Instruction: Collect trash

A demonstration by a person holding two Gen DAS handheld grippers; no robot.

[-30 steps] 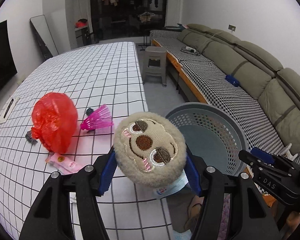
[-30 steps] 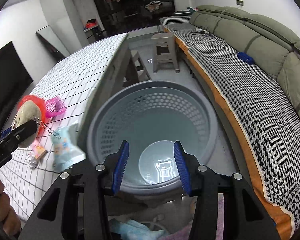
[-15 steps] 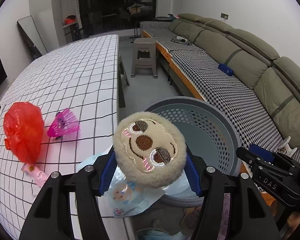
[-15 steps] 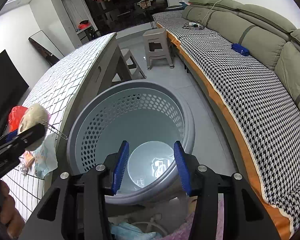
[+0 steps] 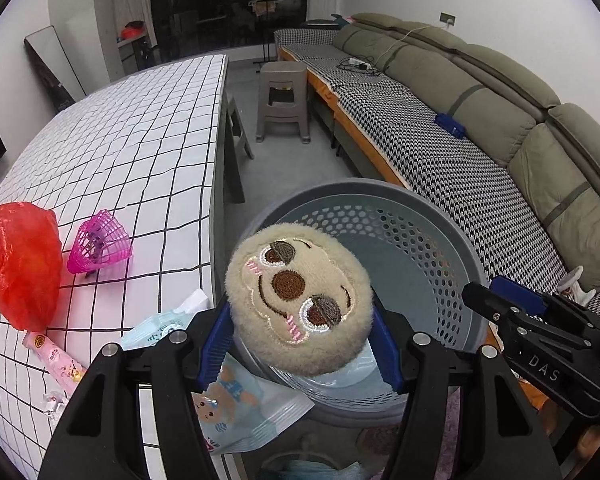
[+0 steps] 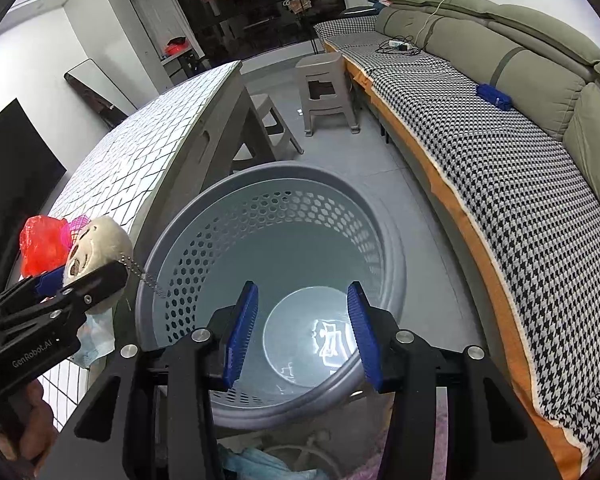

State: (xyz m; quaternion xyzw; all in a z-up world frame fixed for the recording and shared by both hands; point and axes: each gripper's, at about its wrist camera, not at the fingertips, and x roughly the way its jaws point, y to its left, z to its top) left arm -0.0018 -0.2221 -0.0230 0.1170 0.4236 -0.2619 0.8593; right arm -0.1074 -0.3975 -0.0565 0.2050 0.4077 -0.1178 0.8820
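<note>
My left gripper (image 5: 300, 344) is shut on a round beige plush sloth face (image 5: 298, 302) with a bead chain and holds it at the near rim of the grey perforated basket (image 5: 440, 240). The plush and left gripper also show in the right wrist view (image 6: 96, 252). My right gripper (image 6: 300, 336) is open and empty, with the basket's near rim (image 6: 300, 404) between its fingers. A red plastic bag (image 5: 22, 264), a pink mesh shuttlecock (image 5: 100, 246), a pink wrapper (image 5: 54, 356) and a light blue packet (image 5: 224, 400) lie on the checked table (image 5: 140, 140).
The table edge runs beside the basket on the left. A grey stool (image 5: 282, 100) stands on the floor beyond. A long sofa with a houndstooth cover (image 5: 460, 152) lines the right side. Cloth items lie on the floor below the basket (image 6: 256, 464).
My left gripper has carried the plush rightward off the table to the basket's rim. The right gripper has stayed open over the basket, which shifted slightly.
</note>
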